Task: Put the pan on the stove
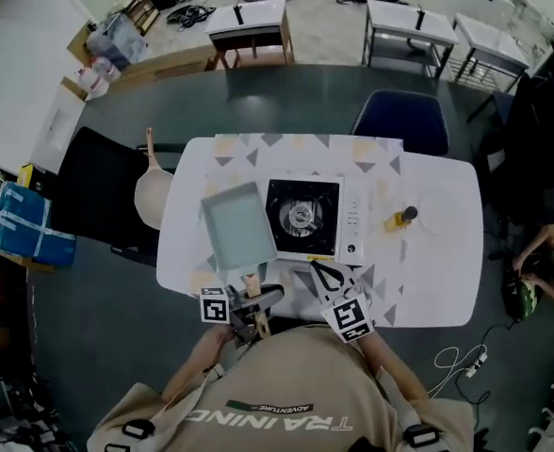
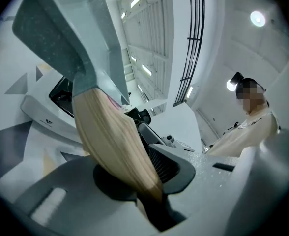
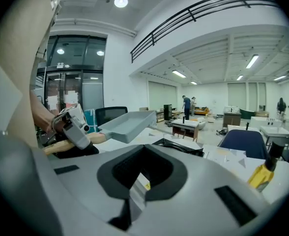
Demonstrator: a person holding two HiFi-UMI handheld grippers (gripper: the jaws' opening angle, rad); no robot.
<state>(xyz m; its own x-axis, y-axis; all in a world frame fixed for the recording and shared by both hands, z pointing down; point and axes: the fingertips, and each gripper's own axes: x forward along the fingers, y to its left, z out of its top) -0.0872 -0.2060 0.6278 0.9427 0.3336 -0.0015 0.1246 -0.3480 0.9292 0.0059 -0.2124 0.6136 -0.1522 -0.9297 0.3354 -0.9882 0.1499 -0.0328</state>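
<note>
Clamping the pan's wooden handle (image 2: 116, 146) in our left gripper's (image 1: 252, 299) jaws, we hold the grey rectangular pan (image 1: 235, 226) lifted off the tabletop (image 1: 428, 281), just left of the stove (image 1: 305, 217). Its long axis runs near to far, with the handle toward us and the far end tilted up. Our right gripper (image 1: 326, 273) is by the stove's near edge, its jaws closed and empty.

Looks like a big lab or work hall, not a home kitchen. Has a wide grey floor (image 1: 117, 347) with white desks (image 1: 247, 17), an office chair (image 1: 401, 121), boxes (image 1: 21, 222) and loose cables (image 1: 194, 14). Shows long ceiling lights (image 3: 251, 61), a railed balcony (image 3: 198, 11) and glass doors (image 3: 75, 90), with only a small stove (image 1: 310, 219) on a white table (image 1: 428, 281).
</note>
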